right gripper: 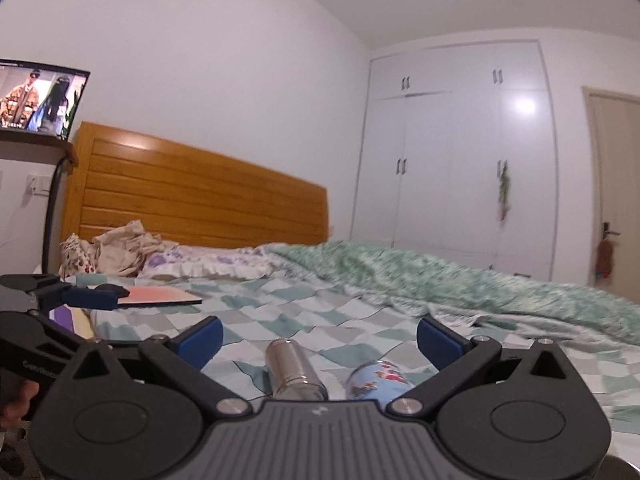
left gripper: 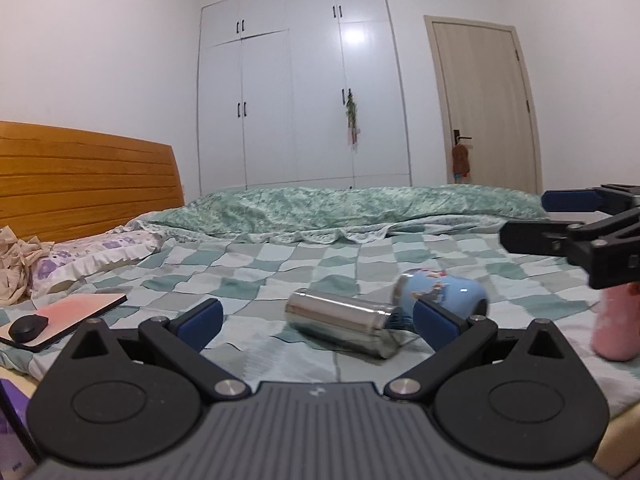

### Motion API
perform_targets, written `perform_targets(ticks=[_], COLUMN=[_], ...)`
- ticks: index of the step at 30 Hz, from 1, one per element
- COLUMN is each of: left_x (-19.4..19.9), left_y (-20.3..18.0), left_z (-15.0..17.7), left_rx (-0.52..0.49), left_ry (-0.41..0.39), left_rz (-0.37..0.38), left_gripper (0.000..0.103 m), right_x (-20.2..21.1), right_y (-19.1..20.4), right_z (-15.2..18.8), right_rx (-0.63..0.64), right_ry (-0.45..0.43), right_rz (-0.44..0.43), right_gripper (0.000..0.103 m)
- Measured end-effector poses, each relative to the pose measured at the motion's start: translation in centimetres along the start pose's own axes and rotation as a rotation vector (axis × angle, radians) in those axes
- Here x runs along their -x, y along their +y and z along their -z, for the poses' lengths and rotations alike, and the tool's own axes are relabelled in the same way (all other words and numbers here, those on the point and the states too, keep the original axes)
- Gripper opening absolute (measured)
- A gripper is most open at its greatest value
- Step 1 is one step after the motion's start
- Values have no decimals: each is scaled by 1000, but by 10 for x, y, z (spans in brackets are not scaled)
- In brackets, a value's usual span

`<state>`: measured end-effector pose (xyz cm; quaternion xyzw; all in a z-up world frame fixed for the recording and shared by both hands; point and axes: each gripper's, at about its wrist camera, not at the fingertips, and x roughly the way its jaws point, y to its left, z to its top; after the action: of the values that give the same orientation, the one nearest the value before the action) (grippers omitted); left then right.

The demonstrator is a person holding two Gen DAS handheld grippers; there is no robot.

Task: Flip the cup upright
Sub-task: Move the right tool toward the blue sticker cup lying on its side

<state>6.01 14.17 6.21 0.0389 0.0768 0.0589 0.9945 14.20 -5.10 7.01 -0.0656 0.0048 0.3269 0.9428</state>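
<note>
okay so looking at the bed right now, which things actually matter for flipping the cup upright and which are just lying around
Belongs to the job:
- blue cup, on its side on the checked sheet
- steel cup, also on its side
- left gripper, open
- right gripper, open

Just lying about:
- pink-topped pad with a black mouse
- floral pillow
- green quilt

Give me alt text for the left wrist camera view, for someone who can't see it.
A steel cup and a blue mug lie on their sides on a checkered bed, just beyond the open left tongs. The right tongs, also open, reach in from the right edge.
</note>
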Motion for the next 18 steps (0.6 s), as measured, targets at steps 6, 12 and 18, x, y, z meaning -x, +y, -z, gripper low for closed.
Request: perform_targets(ticks=[6, 12, 18], left_x=[-31, -60, -99], left_y=[16, 24, 29], left_z=[-4, -3, -3], left_rx=[9, -20, -41], left_ry=[31, 78, 143], left_rz=[-9, 2, 29], left_gripper=[103, 103, 103], right_x=[-66, -118, -152], right_y=[-10, -39, -63], right_z=[1, 12, 28], right_rx=[2, -31, 0], right_ry=[63, 140, 201], right_rz=[-39, -65, -80], right_gripper=[103, 103, 103])
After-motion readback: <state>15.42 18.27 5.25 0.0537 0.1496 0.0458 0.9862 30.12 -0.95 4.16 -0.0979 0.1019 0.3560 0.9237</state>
